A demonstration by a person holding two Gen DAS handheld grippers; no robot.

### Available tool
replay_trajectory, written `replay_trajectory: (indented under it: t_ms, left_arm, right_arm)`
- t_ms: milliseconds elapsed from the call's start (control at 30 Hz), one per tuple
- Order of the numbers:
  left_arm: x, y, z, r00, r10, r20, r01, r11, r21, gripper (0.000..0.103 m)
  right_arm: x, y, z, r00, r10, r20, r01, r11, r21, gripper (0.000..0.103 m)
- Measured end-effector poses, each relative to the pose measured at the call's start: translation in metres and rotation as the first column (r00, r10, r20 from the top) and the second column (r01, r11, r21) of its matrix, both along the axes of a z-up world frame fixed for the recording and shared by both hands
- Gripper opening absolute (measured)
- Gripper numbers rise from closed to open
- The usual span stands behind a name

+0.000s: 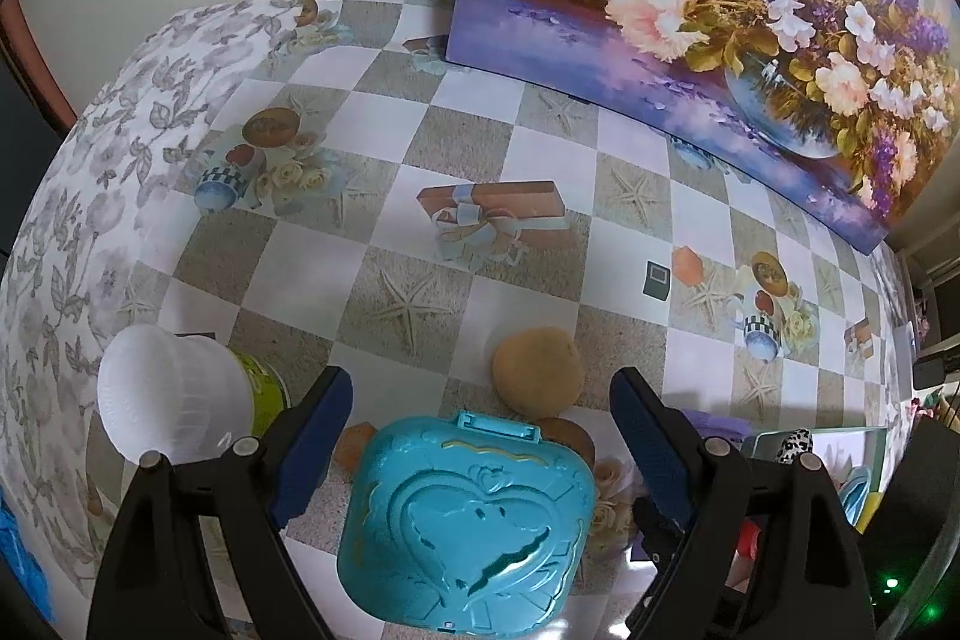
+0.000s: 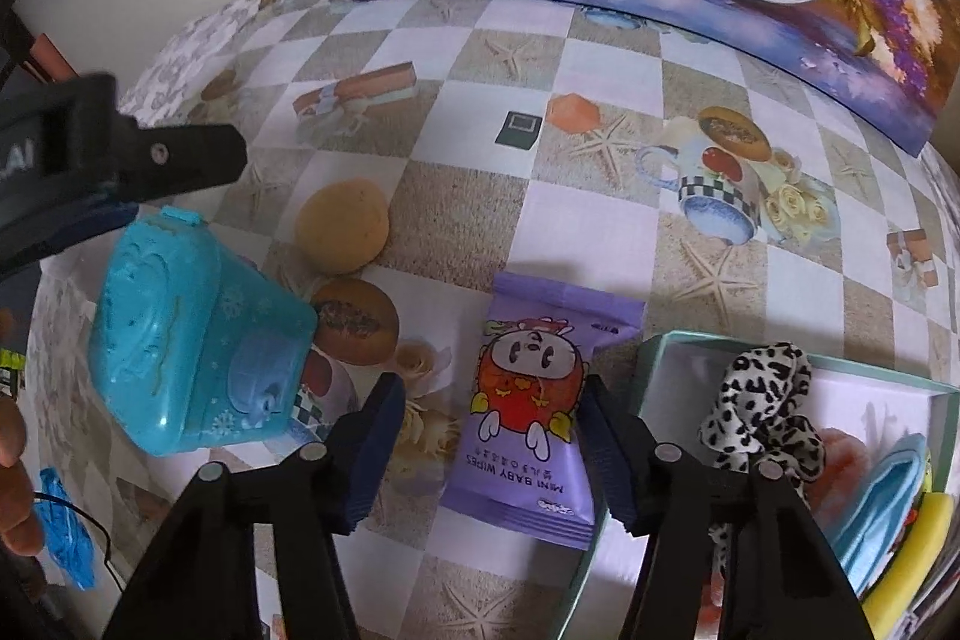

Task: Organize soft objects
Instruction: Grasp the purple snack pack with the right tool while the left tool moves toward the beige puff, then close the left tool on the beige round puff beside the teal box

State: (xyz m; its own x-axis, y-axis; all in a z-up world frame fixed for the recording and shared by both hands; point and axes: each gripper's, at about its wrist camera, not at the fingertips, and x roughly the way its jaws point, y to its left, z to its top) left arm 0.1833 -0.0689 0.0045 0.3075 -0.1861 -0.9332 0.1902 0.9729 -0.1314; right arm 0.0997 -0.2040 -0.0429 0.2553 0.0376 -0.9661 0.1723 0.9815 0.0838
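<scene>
Box (image 2: 654, 358) contents partly hidden behind right gripper (image 2: 489, 448) fingers.

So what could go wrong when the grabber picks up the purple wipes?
The right gripper straddles the wipes pack, and its right finger is close to the box wall, so it might bump or shove the box. The pack is soft and smooth, so it could sag or slip out. The left gripper stands open around the blue case, which looks hard, not soft, so it may not belong in the box.
</scene>
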Motion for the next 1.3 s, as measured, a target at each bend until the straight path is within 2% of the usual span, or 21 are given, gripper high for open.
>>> replay_trajectory:
  t_ms: [100, 167, 200, 333, 433, 700, 1033, 1300]
  left_arm:
    - [0.001, 0.0, -0.002, 1.0, 0.0, -0.006, 0.0, 1.0, 0.0, 0.088]
    - [0.002, -0.001, -0.003, 1.0, -0.001, -0.008, 0.001, 1.0, 0.0, 0.088]
    - [0.002, -0.001, -0.003, 1.0, -0.002, -0.008, 0.002, 1.0, 0.0, 0.088]
    - [0.003, -0.001, -0.004, 1.0, -0.002, -0.01, 0.002, 1.0, 0.002, 0.088]
    - [0.003, -0.001, -0.006, 1.0, -0.003, -0.013, 0.003, 1.0, 0.004, 0.088]
    - [0.006, -0.002, -0.011, 1.0, -0.008, -0.024, 0.009, 1.0, 0.013, 0.088]
    - [0.014, -0.001, -0.018, 0.999, 0.013, -0.047, -0.012, 1.0, 0.011, 0.088]
    - [0.02, -0.033, -0.019, 0.994, -0.07, -0.084, 0.071, 0.997, 0.009, 0.087]
  right_arm:
    - [0.002, 0.001, -0.005, 1.0, 0.004, -0.011, -0.004, 1.0, -0.012, 0.062]
    - [0.004, 0.001, -0.01, 1.0, 0.007, -0.02, -0.007, 1.0, -0.006, 0.052]
    - [0.004, 0.002, -0.012, 1.0, 0.009, -0.025, -0.01, 1.0, -0.007, 0.051]
    - [0.008, 0.004, -0.017, 0.999, 0.014, -0.032, -0.014, 1.0, -0.014, 0.051]
    - [0.009, 0.005, -0.022, 0.999, 0.019, -0.04, -0.02, 1.0, -0.017, 0.044]
    - [0.016, 0.003, -0.021, 1.0, 0.013, -0.023, -0.013, 1.0, -0.007, 0.04]
    - [0.006, -0.019, 0.013, 0.997, -0.029, 0.066, 0.029, 1.0, 0.005, 0.04]
    - [0.01, -0.038, 0.034, 0.988, -0.07, 0.137, 0.07, 0.998, 0.003, 0.04]
